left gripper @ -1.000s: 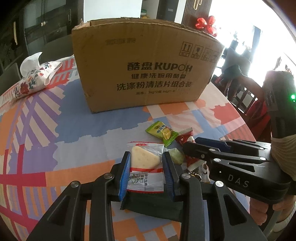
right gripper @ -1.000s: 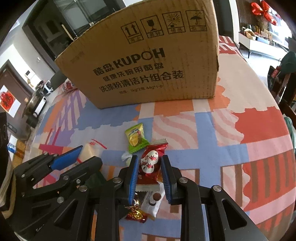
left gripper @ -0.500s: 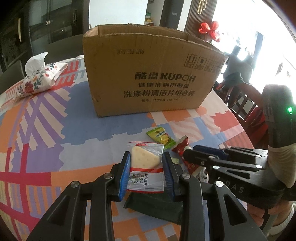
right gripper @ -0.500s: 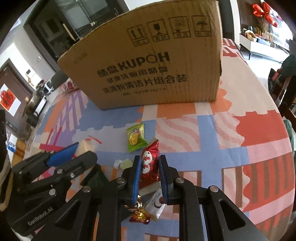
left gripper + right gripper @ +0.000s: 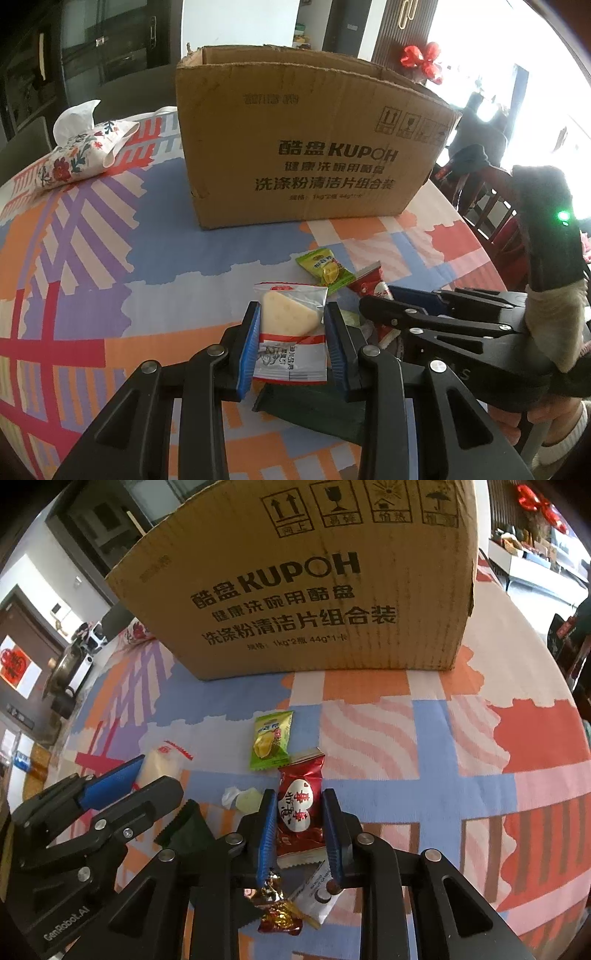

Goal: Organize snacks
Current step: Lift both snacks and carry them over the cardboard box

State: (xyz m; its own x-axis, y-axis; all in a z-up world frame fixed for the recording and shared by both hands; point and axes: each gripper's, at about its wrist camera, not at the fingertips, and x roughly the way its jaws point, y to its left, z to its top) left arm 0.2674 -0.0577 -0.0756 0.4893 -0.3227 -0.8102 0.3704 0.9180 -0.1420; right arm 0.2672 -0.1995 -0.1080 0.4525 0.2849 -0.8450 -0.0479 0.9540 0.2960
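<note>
Your left gripper (image 5: 290, 338) has the white cheese snack packet (image 5: 290, 334) upright between its jaws, pads pressed on both edges. Your right gripper (image 5: 299, 821) has the red snack packet (image 5: 299, 805) between its jaws, which have just been opening slightly after a tighter squeeze; they stay narrow, touching it. The cardboard box (image 5: 306, 147) now looks farther off than before on the desk (image 5: 92, 258).

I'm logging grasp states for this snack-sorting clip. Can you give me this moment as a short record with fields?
left gripper: shut on cheese-wedge packet
right gripper: shut on red snack packet
loose on table: green durian candy, dark green packet, gold-wrapped candy
container: cardboard box, top open
surface: patterned tablecloth
background: floral tissue pouch
</note>
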